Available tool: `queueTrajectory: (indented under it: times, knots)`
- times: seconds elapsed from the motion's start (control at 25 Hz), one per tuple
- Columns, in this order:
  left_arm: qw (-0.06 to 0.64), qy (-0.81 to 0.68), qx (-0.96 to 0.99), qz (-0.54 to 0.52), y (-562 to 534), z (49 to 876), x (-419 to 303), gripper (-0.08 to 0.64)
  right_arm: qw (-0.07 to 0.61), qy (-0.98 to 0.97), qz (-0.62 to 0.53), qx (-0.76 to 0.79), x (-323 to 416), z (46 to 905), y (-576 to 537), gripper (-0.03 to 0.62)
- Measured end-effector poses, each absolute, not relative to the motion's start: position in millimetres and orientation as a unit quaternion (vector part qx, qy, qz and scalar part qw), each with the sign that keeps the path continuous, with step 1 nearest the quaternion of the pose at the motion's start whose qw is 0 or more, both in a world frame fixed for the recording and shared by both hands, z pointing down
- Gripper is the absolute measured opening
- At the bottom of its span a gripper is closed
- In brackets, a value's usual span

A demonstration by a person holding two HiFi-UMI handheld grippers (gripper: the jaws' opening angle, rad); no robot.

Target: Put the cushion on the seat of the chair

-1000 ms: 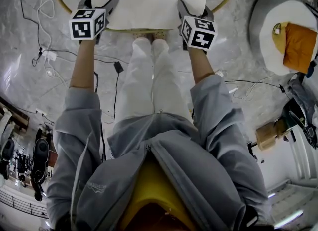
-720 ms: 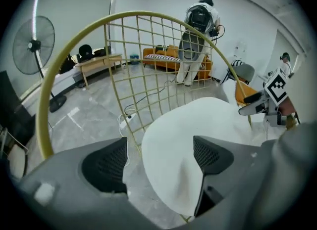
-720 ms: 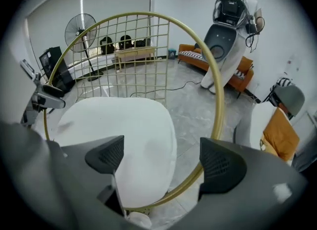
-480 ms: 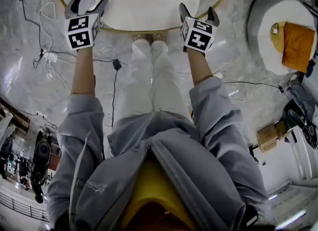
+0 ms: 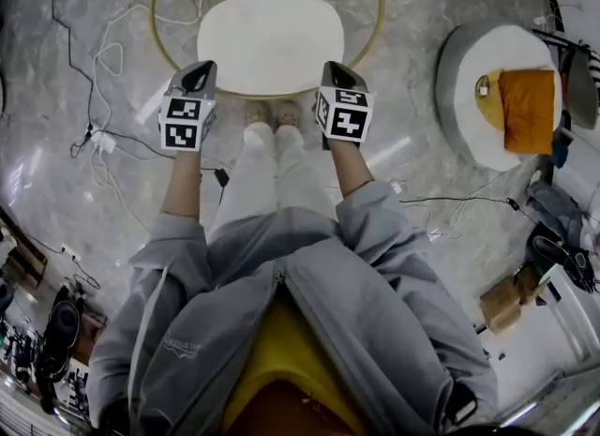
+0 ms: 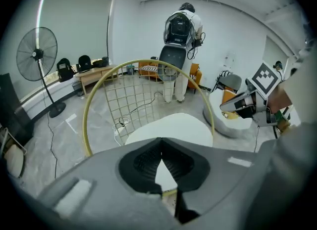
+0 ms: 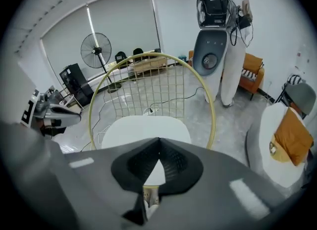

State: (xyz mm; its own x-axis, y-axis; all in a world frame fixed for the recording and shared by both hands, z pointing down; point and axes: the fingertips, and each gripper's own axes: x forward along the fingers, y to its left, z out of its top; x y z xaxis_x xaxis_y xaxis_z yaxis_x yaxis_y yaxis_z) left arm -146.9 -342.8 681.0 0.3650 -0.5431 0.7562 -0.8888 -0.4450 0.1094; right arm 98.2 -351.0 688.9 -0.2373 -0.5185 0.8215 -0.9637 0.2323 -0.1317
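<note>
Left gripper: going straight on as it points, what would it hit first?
Probably the white oval cushion on the gold wire chair; the shut left gripper aims at its near edge, though depth is unclear.

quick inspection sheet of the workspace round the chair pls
surface: grey marble floor
job's things: white cushion lies flat on the seat of the gold wire chair
clutter: round pouf with an orange pillow, right of the chair
grippers: left gripper and right gripper both shut, empty, clear of the cushion
cables: loose cables on the floor left of the chair
surroundings: standing fan, a person by the far wall
</note>
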Motion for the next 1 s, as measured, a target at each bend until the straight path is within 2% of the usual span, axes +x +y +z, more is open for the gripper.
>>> queueTrajectory:
  times: [0.2, 0.4, 0.8, 1.0]
  knots:
    - [0.240, -0.468, 0.795, 0.303, -308.3, 632.9, -126.9, 0.008, 0.343, -0.729, 0.295, 0.514, 100.4, 647.4, -323.8, -0.002]
    - [0.215, -0.489, 0.803, 0.264, -292.8, 573.2, -122.8, 0.008, 0.322, -0.748, 0.258, 0.519, 101.7, 592.4, -305.2, -0.002]
    - [0.058, -0.527, 0.830, 0.172, -309.8, 413.6, -102.8, 0.008, 0.219, -0.806, 0.126, 0.534, 84.4, 444.9, -313.4, -0.002]
    - [0.054, -0.550, 0.825, 0.117, -312.1, 352.7, -103.9, 0.008, 0.148, -0.820, 0.070, 0.549, 77.4, 360.3, -329.8, -0.002]
